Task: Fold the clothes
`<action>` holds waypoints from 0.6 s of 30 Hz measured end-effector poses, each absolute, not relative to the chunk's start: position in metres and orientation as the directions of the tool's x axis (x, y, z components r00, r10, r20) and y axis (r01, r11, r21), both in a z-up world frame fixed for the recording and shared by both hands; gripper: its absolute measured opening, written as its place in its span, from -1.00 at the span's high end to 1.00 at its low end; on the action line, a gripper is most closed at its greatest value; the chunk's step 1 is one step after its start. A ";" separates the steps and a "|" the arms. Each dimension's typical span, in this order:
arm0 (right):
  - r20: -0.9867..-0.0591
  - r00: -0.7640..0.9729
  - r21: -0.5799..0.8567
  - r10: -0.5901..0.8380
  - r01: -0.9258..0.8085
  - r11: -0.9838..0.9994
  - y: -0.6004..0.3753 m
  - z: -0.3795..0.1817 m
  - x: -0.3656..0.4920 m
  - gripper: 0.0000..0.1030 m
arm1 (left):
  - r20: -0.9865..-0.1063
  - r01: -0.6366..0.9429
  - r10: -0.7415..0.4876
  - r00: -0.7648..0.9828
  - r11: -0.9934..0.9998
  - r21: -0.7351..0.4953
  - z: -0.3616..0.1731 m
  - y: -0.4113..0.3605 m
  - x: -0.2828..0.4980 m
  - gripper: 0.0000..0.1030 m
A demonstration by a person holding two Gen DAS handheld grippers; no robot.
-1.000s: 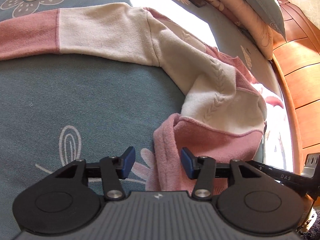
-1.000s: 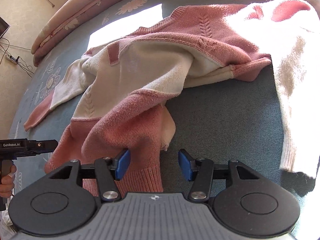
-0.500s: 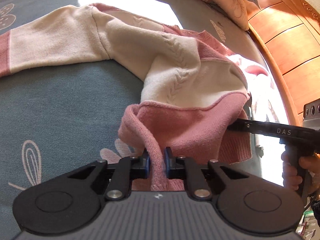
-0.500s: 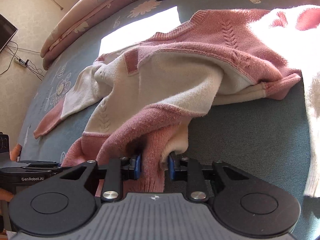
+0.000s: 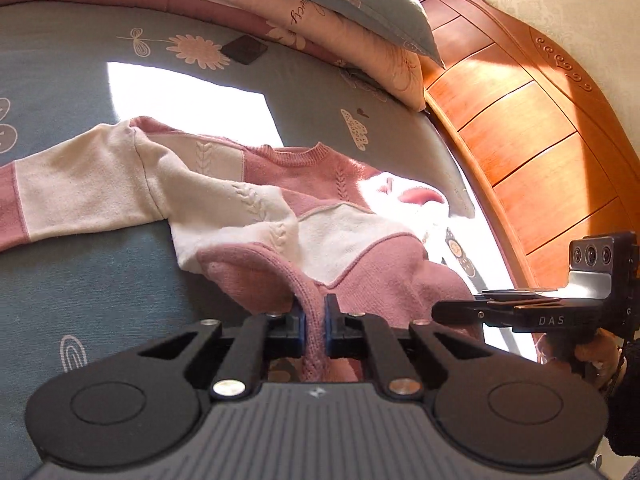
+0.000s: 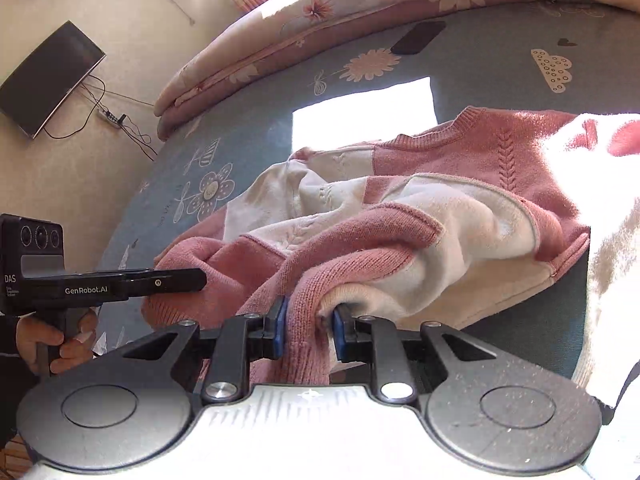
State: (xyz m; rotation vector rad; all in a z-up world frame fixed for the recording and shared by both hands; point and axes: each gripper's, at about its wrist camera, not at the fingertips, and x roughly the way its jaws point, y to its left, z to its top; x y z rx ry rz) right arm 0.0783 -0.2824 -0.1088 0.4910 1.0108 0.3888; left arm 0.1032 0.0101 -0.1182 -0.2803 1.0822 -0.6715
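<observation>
A pink and cream knitted sweater [image 5: 256,208] lies spread on the blue-grey bed sheet [image 5: 80,272], one sleeve stretched to the left. My left gripper [image 5: 315,320] is shut on the pink ribbed hem, which rises in a ridge from the bed. In the right wrist view the sweater [image 6: 460,216] bunches up, and my right gripper [image 6: 308,328] is shut on another pink stretch of the hem with cream fabric folded beside it. Each gripper shows in the other's view: the right gripper [image 5: 440,312] at the sweater's right edge, the left gripper [image 6: 200,278] at its left edge.
A white and pink garment [image 6: 600,200] lies in bright sun just right of the sweater. Folded quilts and a pillow [image 5: 340,12] line the far side, beside a wooden headboard [image 5: 540,128]. A small dark flat object [image 5: 244,50] rests on the sheet. A dark screen [image 6: 48,76] stands off the bed.
Both grippers went from open around the pink hem to shut on it, then rose, lifting the hem off the bed. Both views now take in more of the bed.
</observation>
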 end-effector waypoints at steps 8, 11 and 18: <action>-0.821 0.301 0.488 0.486 -0.074 0.870 -0.275 -0.122 0.029 0.35 | -0.837 0.297 -0.521 0.168 0.836 -0.461 -0.149 0.028 0.063 0.87; -0.831 0.293 0.483 0.472 -0.039 0.875 -0.277 -0.130 0.021 0.24 | -0.887 0.327 -0.438 0.146 0.868 -0.375 -0.170 0.027 0.060 0.86; -0.855 0.361 0.460 0.373 0.192 0.867 -0.314 -0.162 0.006 0.20 | -0.919 0.353 -0.359 0.165 0.891 -0.285 -0.184 0.022 0.064 0.64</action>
